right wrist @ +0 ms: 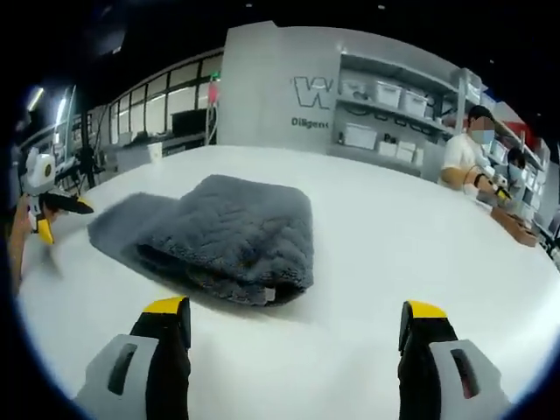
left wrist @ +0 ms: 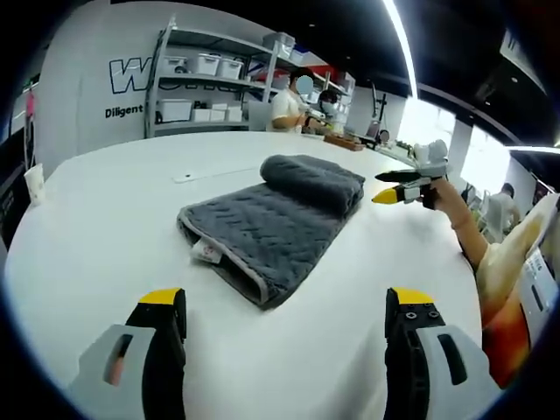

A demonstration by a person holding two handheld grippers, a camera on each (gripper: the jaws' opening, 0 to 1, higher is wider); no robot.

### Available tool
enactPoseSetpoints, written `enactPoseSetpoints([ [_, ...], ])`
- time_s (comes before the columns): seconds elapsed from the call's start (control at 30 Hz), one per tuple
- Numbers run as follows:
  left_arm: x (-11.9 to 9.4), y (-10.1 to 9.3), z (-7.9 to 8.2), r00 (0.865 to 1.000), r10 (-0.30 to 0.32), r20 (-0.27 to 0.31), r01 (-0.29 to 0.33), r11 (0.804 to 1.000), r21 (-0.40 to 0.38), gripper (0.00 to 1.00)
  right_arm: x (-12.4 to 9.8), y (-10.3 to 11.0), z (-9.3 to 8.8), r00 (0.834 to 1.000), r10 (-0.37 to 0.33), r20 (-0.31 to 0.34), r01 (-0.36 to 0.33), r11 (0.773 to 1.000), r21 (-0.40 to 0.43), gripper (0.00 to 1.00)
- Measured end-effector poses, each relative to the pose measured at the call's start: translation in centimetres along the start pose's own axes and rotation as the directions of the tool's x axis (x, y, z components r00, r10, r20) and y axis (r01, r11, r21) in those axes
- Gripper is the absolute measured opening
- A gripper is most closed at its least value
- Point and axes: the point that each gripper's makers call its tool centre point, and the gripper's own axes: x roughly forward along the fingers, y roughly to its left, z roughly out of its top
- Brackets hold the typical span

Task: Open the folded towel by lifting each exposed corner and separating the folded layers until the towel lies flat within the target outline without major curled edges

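Observation:
A grey quilted towel [left wrist: 280,219] lies on the white table [left wrist: 105,219], with its far end folded over into a thick roll [left wrist: 315,179] and a white label [left wrist: 207,252] at the near edge. My left gripper [left wrist: 284,302] stands open just short of the towel's near corner, touching nothing. My right gripper [left wrist: 378,188] hovers at the towel's far right side. In the right gripper view the towel [right wrist: 227,232] shows its thick folded part in front and a single layer [right wrist: 118,223] to the left. My right gripper [right wrist: 295,309] is open, short of the fold. The left gripper [right wrist: 66,219] sits at far left.
Shelves with white bins [left wrist: 206,87] stand behind the table, and people [left wrist: 284,105] work at its far side beside a wooden object [left wrist: 343,142]. A thin white strip [left wrist: 210,173] lies on the table beyond the towel. A person's forearm [left wrist: 464,227] reaches in from the right.

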Motion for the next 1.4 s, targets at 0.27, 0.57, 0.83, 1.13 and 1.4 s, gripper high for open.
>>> enactPoseSetpoints([
  [0.27,0.5,0.1,-0.2,1.0,0.001,-0.005,-0.001,1.0,-0.005,0.86,0.3,0.3,0.2,0.999,0.05,0.007,-0.05,0.998,0.023,0.99],
  [0.57,0.9,0.1,0.6,0.998,-0.008,0.059,0.009,1.0,-0.026,0.64,0.1,0.8,0.2,0.998,0.065,0.028,-0.066,0.997,0.048,0.98],
  [0.83,1.7,0.2,0.3,0.998,0.006,0.064,-0.004,0.999,-0.032,0.37,0.0,1.8,0.4,0.994,0.1,0.038,-0.101,0.994,0.038,0.99],
  [1.13,1.7,0.6,1.4,0.986,-0.016,0.167,0.048,0.98,-0.193,0.3,0.1,1.6,0.5,0.993,0.106,0.044,-0.108,0.993,0.049,0.99],
  [1.4,2.3,1.9,0.3,0.99,0.025,0.136,0.009,0.971,-0.241,0.2,0.0,1.8,0.5,0.993,0.111,0.046,-0.113,0.992,0.047,0.98],
])
